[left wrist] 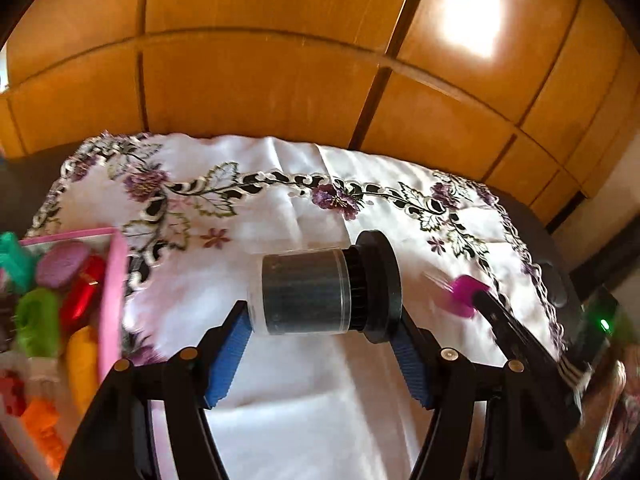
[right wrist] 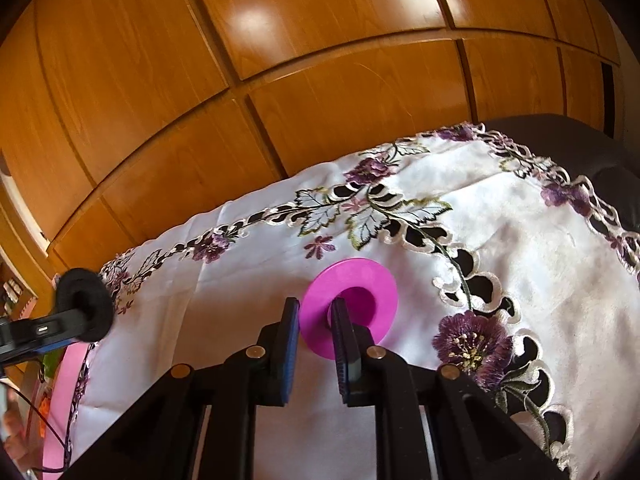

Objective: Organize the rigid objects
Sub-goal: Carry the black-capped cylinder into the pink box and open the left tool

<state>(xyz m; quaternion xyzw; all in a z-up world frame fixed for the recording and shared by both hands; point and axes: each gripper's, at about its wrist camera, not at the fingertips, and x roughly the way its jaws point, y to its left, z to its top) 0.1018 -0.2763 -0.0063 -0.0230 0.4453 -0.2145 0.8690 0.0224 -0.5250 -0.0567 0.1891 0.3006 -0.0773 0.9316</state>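
The left gripper (left wrist: 324,320) holds a spool (left wrist: 320,292) crosswise between its blue ribbed pads (left wrist: 230,356): one pad presses the clear end of the cylinder, the other the broad black flange. The spool's body is a clear plastic drum wound with dark grey-blue material, and a ridged black collar joins it to the flat, round flange. It hangs above the white tablecloth (left wrist: 304,400), clear of the surface.

The cloth is smooth and satiny, creased in straight fold lines, with a cutwork border of embroidered purple flowers and pale leaves. At the left edge of the left wrist view stands a pink box (left wrist: 114,292) with thin walls, filled with bright plastic pieces in green, red, yellow, orange and lilac; they are blurred.

The right gripper (right wrist: 316,312) has its jaws drawn narrow on a pink ring (right wrist: 352,304), a flat, matt plastic disc with a raised hub and a round hole. One finger lies outside the rim and the other reaches into the hole, so the pads pinch the ring's near-left part. The ring sits low over the cloth near the middle; whether it touches I cannot tell. Both grippers point down and away, toward glossy wooden panels (right wrist: 280,80) with dark grooves behind the table.
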